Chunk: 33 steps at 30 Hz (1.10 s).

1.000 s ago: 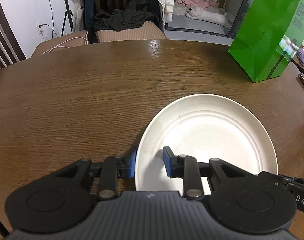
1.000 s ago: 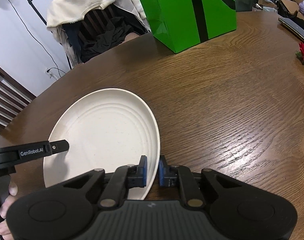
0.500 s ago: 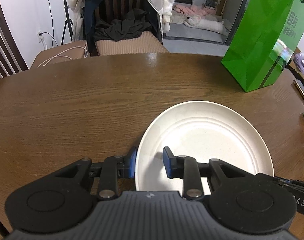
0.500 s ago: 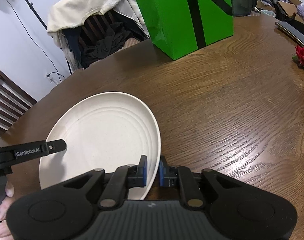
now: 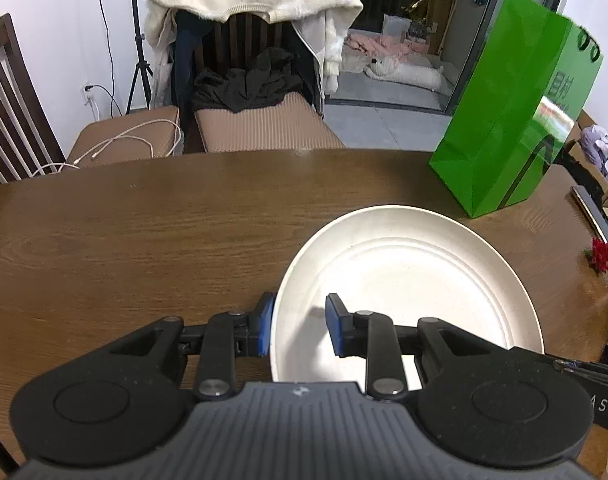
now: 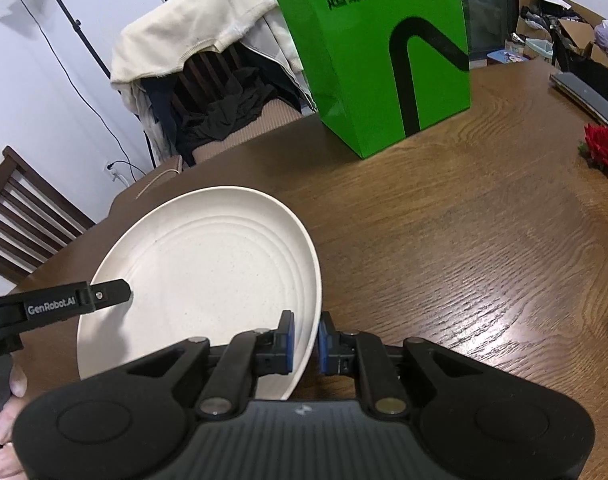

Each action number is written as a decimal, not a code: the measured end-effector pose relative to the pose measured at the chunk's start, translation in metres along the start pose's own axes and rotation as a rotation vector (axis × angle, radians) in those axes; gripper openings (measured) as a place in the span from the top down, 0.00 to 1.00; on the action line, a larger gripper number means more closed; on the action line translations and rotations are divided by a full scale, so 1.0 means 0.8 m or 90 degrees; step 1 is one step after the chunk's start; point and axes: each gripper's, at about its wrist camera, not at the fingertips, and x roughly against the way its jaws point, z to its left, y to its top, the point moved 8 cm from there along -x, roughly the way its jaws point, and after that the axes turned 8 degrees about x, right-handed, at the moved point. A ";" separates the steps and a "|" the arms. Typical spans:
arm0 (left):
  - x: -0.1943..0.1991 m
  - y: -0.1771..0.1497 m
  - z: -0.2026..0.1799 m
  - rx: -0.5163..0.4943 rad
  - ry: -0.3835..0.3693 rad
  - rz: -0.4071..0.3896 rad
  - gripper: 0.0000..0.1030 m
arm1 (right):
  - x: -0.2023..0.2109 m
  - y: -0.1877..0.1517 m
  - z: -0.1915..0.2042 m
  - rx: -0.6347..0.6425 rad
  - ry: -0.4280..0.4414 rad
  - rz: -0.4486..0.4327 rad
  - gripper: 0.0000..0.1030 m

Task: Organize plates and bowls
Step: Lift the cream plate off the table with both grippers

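- Left gripper [image 5: 297, 328] narrowly parted, blue pads astride the near-left rim of the round cream speckled ridged plate [image 5: 408, 284].
- Right gripper [image 6: 304, 340] nearly closed, clamped on the opposite rim [image 6: 207, 276].
- Plate seemingly clear of the brown wooden table [image 5: 143, 240]; broad bare tabletop around.
- Glossy green paper bag [image 6: 384, 52] standing well beyond.
- Plate's near edge hidden behind gripper bodies.

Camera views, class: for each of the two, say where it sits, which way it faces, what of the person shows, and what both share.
Left wrist: on the left gripper, looking down its fingers across the table at chairs; no hand visible.
Right wrist: on the right gripper, facing the green bag; a hand shows bottom left.
Shared: the cream plate, gripped on opposite rims, bag, table.
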 end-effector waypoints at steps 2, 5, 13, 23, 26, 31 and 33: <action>0.009 0.002 0.001 0.000 -0.002 -0.006 0.73 | 0.008 0.003 0.004 0.002 0.001 -0.005 0.89; 0.023 0.007 0.002 0.001 -0.002 -0.014 0.73 | 0.020 0.006 0.009 0.006 0.003 -0.012 0.89; 0.067 0.009 0.009 0.003 -0.007 -0.033 0.73 | 0.057 0.009 0.028 0.015 0.009 -0.030 0.89; 0.117 0.002 0.030 0.003 -0.008 -0.049 0.73 | 0.101 -0.004 0.059 0.027 0.011 -0.043 0.89; 0.127 -0.003 0.038 0.005 -0.009 -0.049 0.73 | 0.112 -0.010 0.071 0.031 0.011 -0.044 0.88; 0.148 -0.012 0.054 0.004 -0.008 -0.052 0.73 | 0.129 -0.023 0.090 0.035 0.010 -0.045 0.89; 0.156 -0.015 0.060 0.003 -0.009 -0.053 0.73 | 0.135 -0.030 0.098 0.036 0.009 -0.046 0.88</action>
